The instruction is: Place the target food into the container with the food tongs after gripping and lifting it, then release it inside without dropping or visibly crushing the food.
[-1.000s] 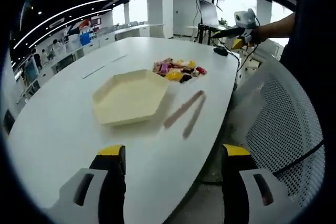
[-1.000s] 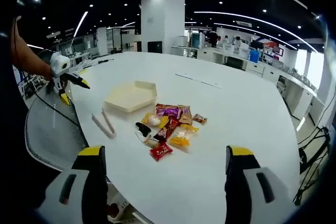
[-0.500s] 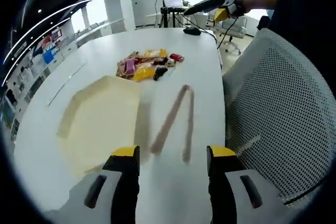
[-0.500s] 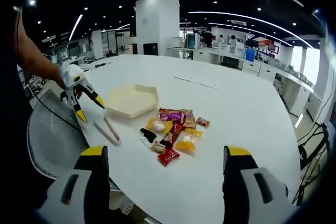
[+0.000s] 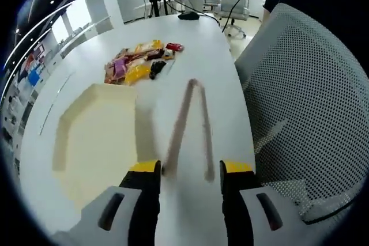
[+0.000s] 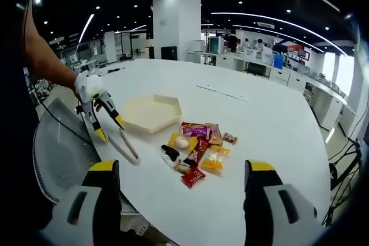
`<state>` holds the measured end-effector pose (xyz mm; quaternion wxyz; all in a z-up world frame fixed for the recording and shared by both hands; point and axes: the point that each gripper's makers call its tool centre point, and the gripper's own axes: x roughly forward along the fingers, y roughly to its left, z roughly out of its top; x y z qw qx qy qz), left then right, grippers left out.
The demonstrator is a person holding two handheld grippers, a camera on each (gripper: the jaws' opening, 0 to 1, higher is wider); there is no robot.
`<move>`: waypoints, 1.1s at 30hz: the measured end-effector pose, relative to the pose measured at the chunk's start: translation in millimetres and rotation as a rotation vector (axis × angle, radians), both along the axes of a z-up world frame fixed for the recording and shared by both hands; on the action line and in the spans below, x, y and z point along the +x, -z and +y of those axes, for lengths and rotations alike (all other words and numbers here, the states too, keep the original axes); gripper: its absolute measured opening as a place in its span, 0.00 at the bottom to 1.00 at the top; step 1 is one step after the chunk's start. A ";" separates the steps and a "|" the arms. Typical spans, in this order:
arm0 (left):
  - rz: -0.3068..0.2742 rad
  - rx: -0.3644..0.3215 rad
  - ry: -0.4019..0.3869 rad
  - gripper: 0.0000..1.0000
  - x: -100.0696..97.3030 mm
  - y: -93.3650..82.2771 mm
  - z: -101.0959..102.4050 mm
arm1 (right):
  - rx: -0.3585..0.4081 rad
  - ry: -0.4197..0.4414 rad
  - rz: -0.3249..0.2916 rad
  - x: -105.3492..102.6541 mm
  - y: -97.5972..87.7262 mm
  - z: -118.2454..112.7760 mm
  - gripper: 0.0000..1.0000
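Left gripper (image 5: 189, 171) low in the left gripper view, jaws parted, straddling the near ends of the food tongs (image 5: 187, 125) on the white table (image 5: 92, 44); contact with the tongs cannot be told. Tongs flat, two arms joined at the far end near frame centre and spreading toward the jaws. Hexagonal cream container (image 5: 95, 136) just left of the tongs, at centre left. Pile of wrapped snacks (image 5: 138, 64) in the upper left, beyond the container. Mesh chair back (image 5: 305, 96) across the right side.

Right gripper (image 6: 176, 200) at the bottom of the right gripper view, jaws wide apart, holding nothing. Snacks (image 6: 199, 148) just right of centre on the table (image 6: 271, 119), container (image 6: 151, 113) up and left of them. Left gripper (image 6: 109, 127) at centre left, yellow tips down over the tongs (image 6: 124, 145). Chair (image 6: 60, 148) at lower left.
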<state>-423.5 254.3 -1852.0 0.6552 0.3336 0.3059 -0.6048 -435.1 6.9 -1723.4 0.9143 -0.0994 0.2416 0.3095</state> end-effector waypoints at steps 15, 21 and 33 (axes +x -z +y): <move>-0.001 0.004 -0.053 0.03 7.3 1.6 5.5 | 0.016 0.034 0.004 -7.6 1.9 4.6 0.87; 0.008 -0.043 -0.085 0.01 5.2 -11.2 5.8 | 0.007 0.035 0.010 -6.5 0.6 0.6 0.87; 0.008 -0.186 -0.133 0.00 21.3 -57.9 -8.4 | 0.007 0.011 -0.006 2.7 -12.1 3.6 0.87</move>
